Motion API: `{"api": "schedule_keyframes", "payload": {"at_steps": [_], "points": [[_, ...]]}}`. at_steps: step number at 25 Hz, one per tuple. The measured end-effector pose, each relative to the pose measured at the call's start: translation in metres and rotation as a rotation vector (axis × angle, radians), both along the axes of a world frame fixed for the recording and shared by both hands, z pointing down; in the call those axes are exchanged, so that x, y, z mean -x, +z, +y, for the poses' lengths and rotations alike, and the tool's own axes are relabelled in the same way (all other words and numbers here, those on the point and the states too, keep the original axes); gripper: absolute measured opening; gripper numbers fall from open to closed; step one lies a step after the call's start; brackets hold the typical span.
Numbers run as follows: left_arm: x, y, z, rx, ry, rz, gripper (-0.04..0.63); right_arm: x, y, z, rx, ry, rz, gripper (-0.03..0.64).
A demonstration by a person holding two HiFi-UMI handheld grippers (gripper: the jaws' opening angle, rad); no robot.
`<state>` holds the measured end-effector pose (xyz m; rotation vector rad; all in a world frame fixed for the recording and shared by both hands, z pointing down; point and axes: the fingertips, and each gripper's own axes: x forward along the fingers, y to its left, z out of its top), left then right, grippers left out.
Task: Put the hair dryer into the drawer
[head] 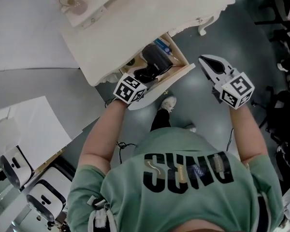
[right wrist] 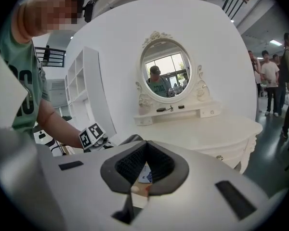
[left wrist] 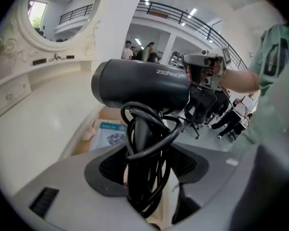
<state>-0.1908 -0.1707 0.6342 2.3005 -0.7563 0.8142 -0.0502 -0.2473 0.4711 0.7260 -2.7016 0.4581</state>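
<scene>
Over the drawer (head: 182, 71), left fingers (left wrist: 106, 167) grip the hair dryer (left wrist: 139, 88) handle, barrel crosswise; right fingers (right wrist: 125, 165) closed.

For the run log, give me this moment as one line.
left gripper: shut on hair dryer handle | hair dryer: at open drawer | right gripper: shut, empty | release: not yet done
</scene>
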Motion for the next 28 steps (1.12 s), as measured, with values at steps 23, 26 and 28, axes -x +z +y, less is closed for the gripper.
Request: {"api": "schedule_keyframes", "payload": {"at_steps": [23, 26, 28], "points": [[0.000, 0.156, -0.032, 0.264, 0.042, -0.323, 0.278, -0.052, 0.087, 0.005, 0.164, 0.089, 0.031, -0.006], [0.001, 0.151, -0.037, 0.222, 0.049, -0.333, 0.311, -0.061, 0.084, 0.009, 0.167, 0.100, 0.020, -0.006], [-0.004, 0.138, -0.041, 0.190, 0.039, -0.296, 0.338, -0.068, 0.080, 0.010, 0.166, 0.113, 0.013, -0.006]]}}
